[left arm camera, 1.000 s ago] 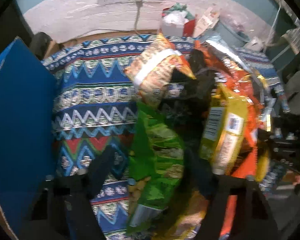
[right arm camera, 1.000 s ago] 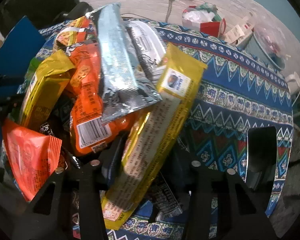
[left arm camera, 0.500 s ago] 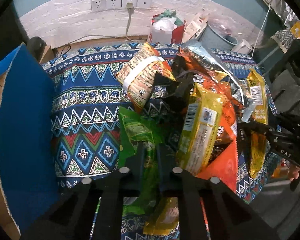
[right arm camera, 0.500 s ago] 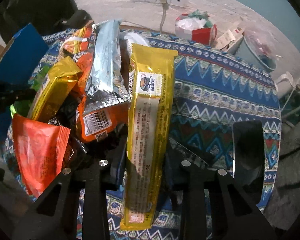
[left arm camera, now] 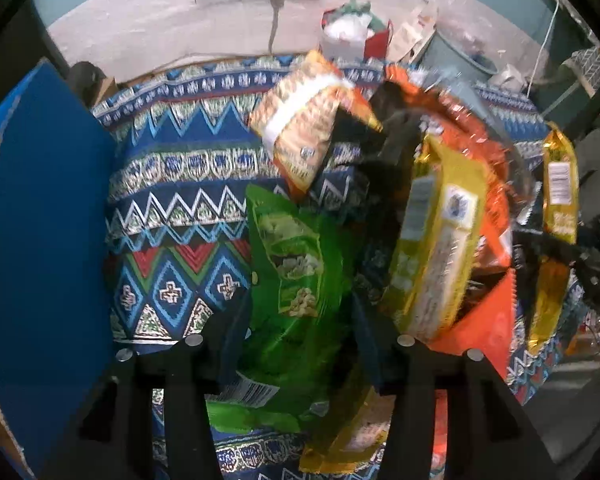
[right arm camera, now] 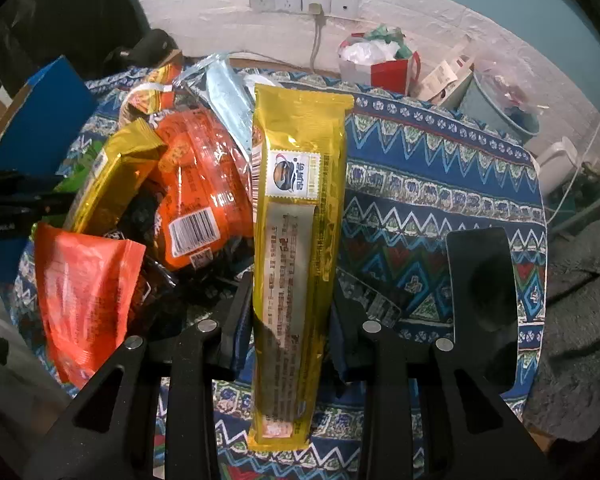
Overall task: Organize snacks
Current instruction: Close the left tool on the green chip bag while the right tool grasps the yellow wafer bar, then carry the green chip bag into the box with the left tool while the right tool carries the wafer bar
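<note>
Green bag (left arm camera: 296, 280) lies between the left gripper's (left arm camera: 300, 320) just-reopened jaws; right gripper (right arm camera: 288, 304) pinches a gold pack (right arm camera: 296, 240), snack pile (right arm camera: 196, 184) at ten o'clock.

Left claw (left arm camera: 300, 320) matte black, angular cut-out finger arms, round silver screws, right claw (right arm camera: 290, 304) alike

Patterned cloth (right arm camera: 440, 184) w/ black phone (right arm camera: 482, 304) on it. Wall sockets (right arm camera: 304, 0), red bag (right arm camera: 392, 72) & bin (right arm camera: 500, 104) behind.
</note>
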`<act>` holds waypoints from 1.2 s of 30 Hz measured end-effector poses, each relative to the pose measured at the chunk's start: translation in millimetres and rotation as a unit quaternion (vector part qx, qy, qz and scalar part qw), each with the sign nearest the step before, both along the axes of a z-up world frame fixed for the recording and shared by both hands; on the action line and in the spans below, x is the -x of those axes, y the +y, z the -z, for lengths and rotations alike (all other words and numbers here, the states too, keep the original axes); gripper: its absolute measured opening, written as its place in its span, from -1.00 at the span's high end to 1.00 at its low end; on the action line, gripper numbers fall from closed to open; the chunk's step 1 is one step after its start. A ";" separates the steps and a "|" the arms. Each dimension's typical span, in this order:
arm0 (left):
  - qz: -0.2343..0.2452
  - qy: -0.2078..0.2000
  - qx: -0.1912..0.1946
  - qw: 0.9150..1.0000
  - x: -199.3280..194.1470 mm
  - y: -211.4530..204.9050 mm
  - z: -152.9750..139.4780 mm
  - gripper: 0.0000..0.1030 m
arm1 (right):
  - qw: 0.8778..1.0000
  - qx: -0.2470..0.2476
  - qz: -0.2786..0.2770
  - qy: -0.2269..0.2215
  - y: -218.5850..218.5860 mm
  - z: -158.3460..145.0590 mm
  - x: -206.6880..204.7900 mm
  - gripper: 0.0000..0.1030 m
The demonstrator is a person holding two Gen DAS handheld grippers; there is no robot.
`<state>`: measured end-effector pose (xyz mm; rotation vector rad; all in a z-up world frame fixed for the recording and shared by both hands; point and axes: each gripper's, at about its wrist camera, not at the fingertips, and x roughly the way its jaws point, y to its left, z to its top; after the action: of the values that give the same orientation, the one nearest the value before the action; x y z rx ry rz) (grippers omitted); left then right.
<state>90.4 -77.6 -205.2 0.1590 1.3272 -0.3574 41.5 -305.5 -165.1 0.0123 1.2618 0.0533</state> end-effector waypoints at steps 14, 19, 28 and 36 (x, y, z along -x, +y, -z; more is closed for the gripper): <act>0.008 -0.052 -0.030 0.998 18.8 3.2 -23.5 0.40 | 0.999 0.011 0.000 -0.038 3.2 -25.9 6.4 0.41; 0.005 -0.087 -0.029 0.996 26.9 6.8 -48.8 0.40 | 0.998 0.009 -0.006 -0.058 9.8 -38.5 10.2 0.41; 0.002 -0.142 -0.016 0.990 42.7 19.2 -95.4 0.40 | 0.994 0.009 -0.017 -0.104 19.0 -63.3 10.8 0.41; -0.014 -0.186 -0.001 0.982 55.9 37.2 -133.7 0.40 | 0.990 0.011 -0.035 -0.133 33.6 -85.7 10.6 0.41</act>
<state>34.5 -40.4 -71.4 0.1991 0.9585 -0.2859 30.9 -272.0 -79.4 -0.0576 0.9963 0.0982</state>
